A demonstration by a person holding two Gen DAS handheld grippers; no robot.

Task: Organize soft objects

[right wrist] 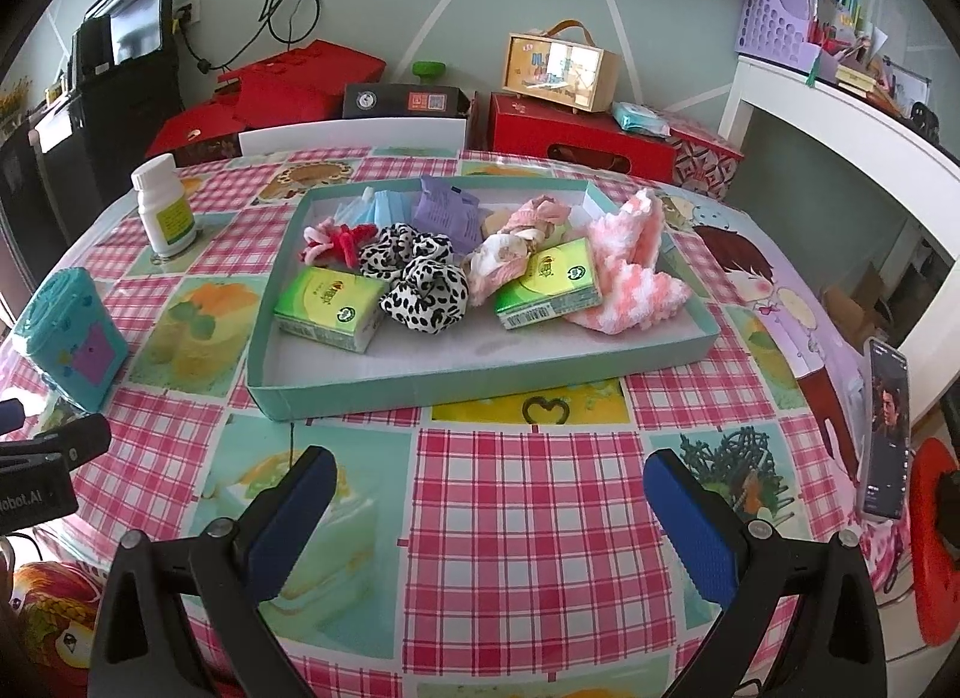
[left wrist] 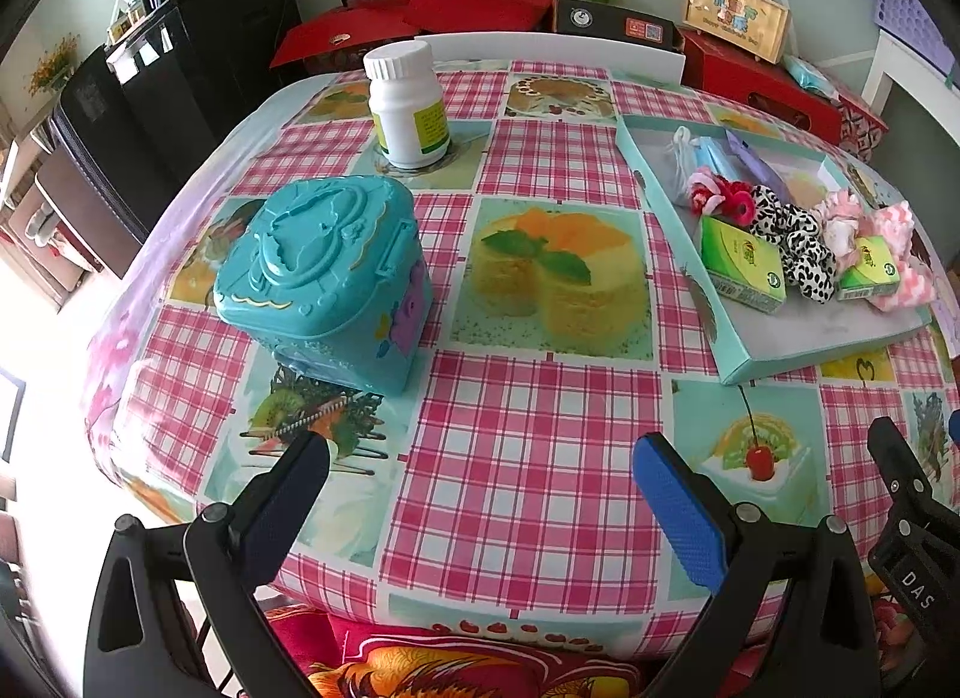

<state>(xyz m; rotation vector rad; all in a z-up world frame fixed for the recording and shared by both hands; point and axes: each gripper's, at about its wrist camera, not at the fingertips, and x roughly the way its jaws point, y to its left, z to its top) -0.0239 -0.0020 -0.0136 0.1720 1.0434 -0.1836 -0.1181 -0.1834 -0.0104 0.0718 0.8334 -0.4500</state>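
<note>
A shallow teal tray [right wrist: 480,392] [left wrist: 780,365] sits on the checked tablecloth. In it lie a black-and-white spotted scrunchie [right wrist: 420,278] [left wrist: 792,236], a red and pink hair tie [right wrist: 336,242] [left wrist: 720,197], a pink knitted cloth [right wrist: 636,272] [left wrist: 906,254], a pink and cream scrunchie [right wrist: 510,248], two green tissue packs [right wrist: 330,308] [right wrist: 549,284], blue face masks [right wrist: 372,209] and a purple packet [right wrist: 447,212]. My left gripper [left wrist: 480,482] is open and empty above the table, left of the tray. My right gripper [right wrist: 489,494] is open and empty in front of the tray.
A teal plastic case [left wrist: 324,278] [right wrist: 69,338] and a white pill bottle [left wrist: 408,104] [right wrist: 162,206] stand on the left of the table. A phone [right wrist: 888,428] stands at the table's right edge. Red boxes [right wrist: 576,140] and a white chair back [right wrist: 354,134] lie behind the table.
</note>
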